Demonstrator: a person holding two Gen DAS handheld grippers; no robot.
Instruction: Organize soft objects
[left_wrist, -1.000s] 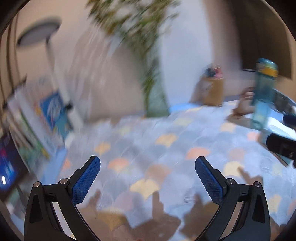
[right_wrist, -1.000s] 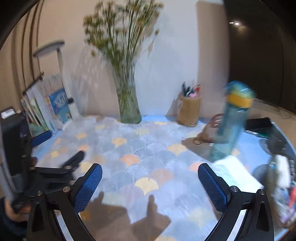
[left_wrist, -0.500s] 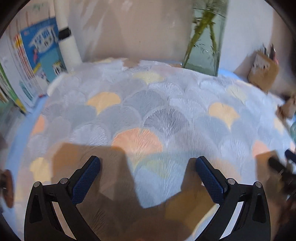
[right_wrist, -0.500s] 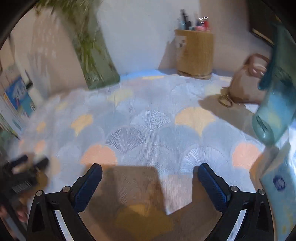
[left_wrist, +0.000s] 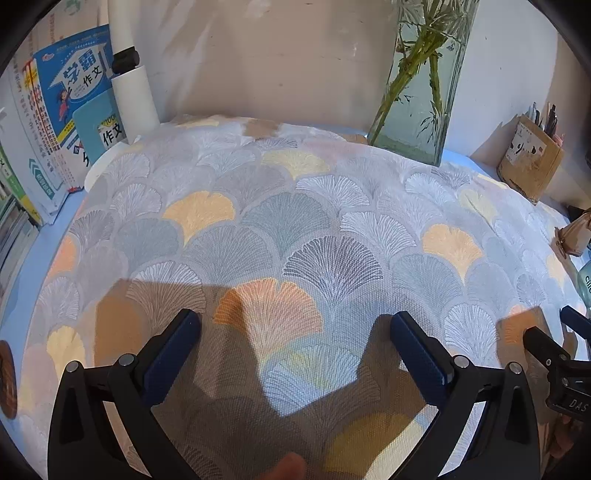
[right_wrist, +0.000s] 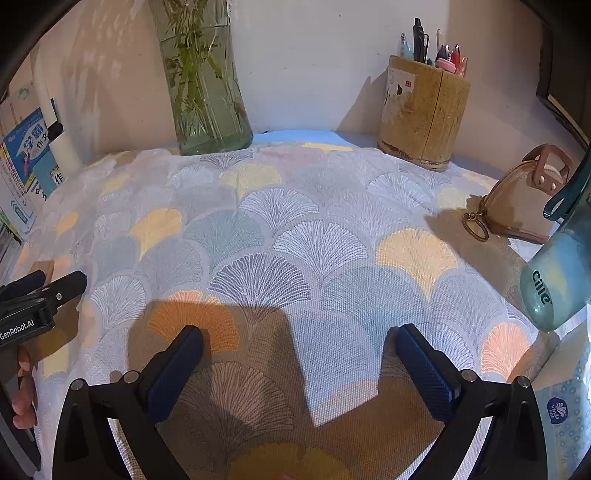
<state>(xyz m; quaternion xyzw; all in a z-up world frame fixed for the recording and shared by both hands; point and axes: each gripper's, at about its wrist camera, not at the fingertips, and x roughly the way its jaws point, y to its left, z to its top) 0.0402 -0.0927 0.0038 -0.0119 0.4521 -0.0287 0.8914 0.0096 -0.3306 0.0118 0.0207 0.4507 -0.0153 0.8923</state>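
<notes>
Covering most of both views, the patterned cloth (left_wrist: 295, 229) with its fan-leaf print lies spread over the counter (right_wrist: 295, 134), a strip of which shows blue at the top centre of the right wrist view. The left gripper (left_wrist: 293, 338) hovers low over the cloth at the bottom of its frame, jaws spread wide and holding nothing. The right gripper (right_wrist: 299, 345) hangs the same way at the bottom of its own frame, jaws spread and empty. A glass vase (right_wrist: 203, 88) of green stems stands at the cloth's far edge, upper left in the right wrist view. A pen holder (right_wrist: 424, 110) sits upper right, and a small tan purse (right_wrist: 521, 206) rests at the right edge beside a teal bottle (right_wrist: 554, 280). Books (left_wrist: 66, 110) lean at the upper left of the left wrist view.
</notes>
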